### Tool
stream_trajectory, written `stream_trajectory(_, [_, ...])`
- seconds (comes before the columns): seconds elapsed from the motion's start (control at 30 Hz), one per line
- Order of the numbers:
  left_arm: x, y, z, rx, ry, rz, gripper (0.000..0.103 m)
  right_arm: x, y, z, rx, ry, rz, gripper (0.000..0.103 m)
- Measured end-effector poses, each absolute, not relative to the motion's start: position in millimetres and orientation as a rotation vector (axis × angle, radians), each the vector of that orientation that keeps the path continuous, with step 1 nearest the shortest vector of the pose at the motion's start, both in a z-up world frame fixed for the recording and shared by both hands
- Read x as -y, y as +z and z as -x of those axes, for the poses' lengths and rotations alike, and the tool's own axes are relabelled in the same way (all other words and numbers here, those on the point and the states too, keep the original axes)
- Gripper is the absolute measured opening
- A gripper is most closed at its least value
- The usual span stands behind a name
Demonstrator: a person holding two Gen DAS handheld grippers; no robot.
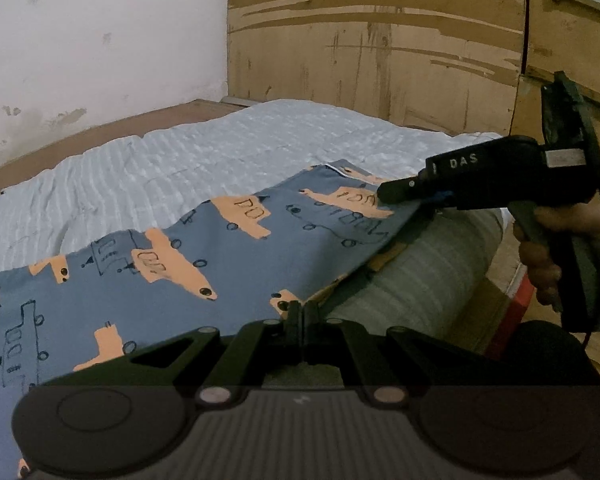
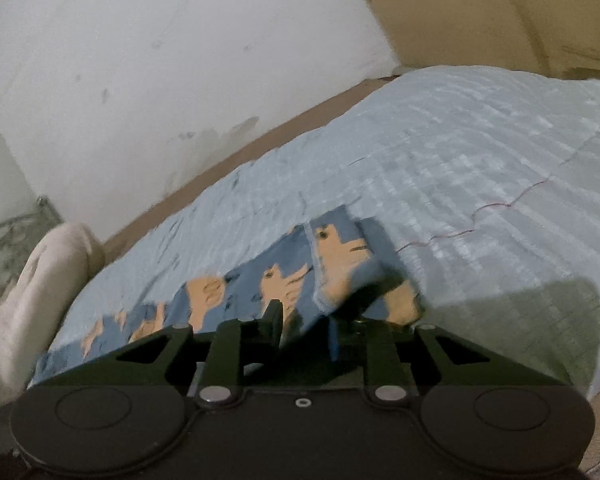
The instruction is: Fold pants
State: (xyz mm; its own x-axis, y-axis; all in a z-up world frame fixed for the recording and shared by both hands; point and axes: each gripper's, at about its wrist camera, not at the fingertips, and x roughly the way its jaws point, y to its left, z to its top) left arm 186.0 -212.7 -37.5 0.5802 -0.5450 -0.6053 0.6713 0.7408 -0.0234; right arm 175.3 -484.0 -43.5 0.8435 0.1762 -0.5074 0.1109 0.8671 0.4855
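Pants (image 1: 204, 264): blue cloth printed with orange vehicles, spread across the lower centre of both frames on a bed, one edge lifted off the quilt.

Quilt (image 1: 228, 148): pale blue, ribbed, covering the bed; it fills the middle of the left view and the right half of the right view.

Left hand-held gripper (image 1: 303, 320): bottom centre of its own view, fingers pressed together, clenched on the near hem of the pants.

Right hand-held gripper (image 1: 400, 192): black, lettered "DAS", entering from the right of the left view, gripped by a hand (image 1: 540, 256). Its tip pinches the far corner of the pants and holds it raised. In its own view (image 2: 320, 312) the cloth lies between the fingers, blurred.

Pillow (image 2: 32, 304): cream, lower left of the right view, at the bed's edge.

Wall (image 1: 100, 40): white, marked, upper left.

Cardboard panels (image 1: 380, 40): brown, upper right of the left view, behind the bed.

Containers: none visible.
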Motion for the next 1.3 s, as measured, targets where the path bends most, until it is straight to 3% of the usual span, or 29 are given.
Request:
stream_trajectory(0.07, [213.5,-36.0,-186.3,-0.626,-0.714,-0.212,0.0,490.7,-43.1,-175.5,-0.559,0.005,-0.531,0.021])
stream_trajectory(0.13, [212.9,-34.2,-185.7,-0.619,-0.717,-0.204,0.0,494.4,-41.1,-176.1,-0.544,-0.021,-0.525,0.008])
stream_trajectory(0.17, [213.2,-33.4,-185.3,-0.616,-0.72,-0.204,0.0,495.3,-39.5,-174.4,-0.533,-0.033,-0.515,0.007])
stream_trajectory(0.33, [213.9,-40.9,-188.1,-0.637,-0.722,-0.227,0.0,484.6,-36.1,-164.0,-0.521,-0.065,-0.38,0.006])
stream_trajectory(0.43, [212.1,-42.4,-188.7,-0.648,-0.725,-0.213,0.003,481.5,-43.0,-166.2,-0.54,-0.076,-0.337,0.012])
stream_trajectory(0.5, [209.5,-41.4,-189.3,-0.654,-0.729,-0.185,0.017,480.9,-43.8,-164.4,-0.531,-0.072,-0.318,0.017])
stream_trajectory(0.53, [207.2,-40.4,-190.3,-0.659,-0.736,-0.171,0.037,480.9,-42.4,-162.6,-0.522,-0.075,-0.31,0.025])
stream_trajectory(0.57, [205.2,-39.3,-190.4,-0.659,-0.741,-0.155,0.059,480.6,-41.1,-159.5,-0.512,-0.078,-0.3,0.037])
stream_trajectory(0.67, [201.5,-33.9,-187.3,-0.636,-0.711,-0.121,0.082,483.7,-37.1,-150.5,-0.484,-0.085,-0.274,0.071])
stream_trajectory(0.77, [197.1,-30.5,-185.6,-0.608,-0.637,-0.103,0.097,492.6,-39.2,-142.5,-0.5,-0.075,-0.287,0.072])
stream_trajectory(0.93, [188.3,-34.2,-191.9,-0.609,-0.479,-0.087,0.099,502.1,-46.7,-147.5,-0.557,0.01,-0.389,0.073])
stream_trajectory(1.0, [183.3,-37.1,-197.9,-0.634,-0.429,-0.061,0.099,501.8,-48.8,-155.6,-0.576,0.018,-0.411,0.07])
stream_trajectory(1.1, [171.5,-40.8,-203.4,-0.66,-0.383,-0.011,0.099,505.2,-53.1,-165.3,-0.588,-0.009,-0.467,0.044])
stream_trajectory(1.13, [168.3,-40.7,-204.0,-0.661,-0.373,-0.002,0.099,508.3,-54.4,-166.4,-0.581,-0.029,-0.496,0.031])
stream_trajectory(1.2, [165.1,-40.1,-204.8,-0.662,-0.357,-0.002,0.099,514.1,-56.7,-164.9,-0.564,-0.026,-0.554,0.023])
stream_trajectory(1.23, [164.4,-39.7,-205.1,-0.664,-0.352,-0.002,0.099,513.9,-55.9,-163.2,-0.55,-0.033,-0.554,0.014])
stream_trajectory(1.3, [163.3,-38.4,-204.6,-0.664,-0.348,0.003,0.099,509.4,-50.2,-159.0,-0.523,-0.047,-0.505,0.012])
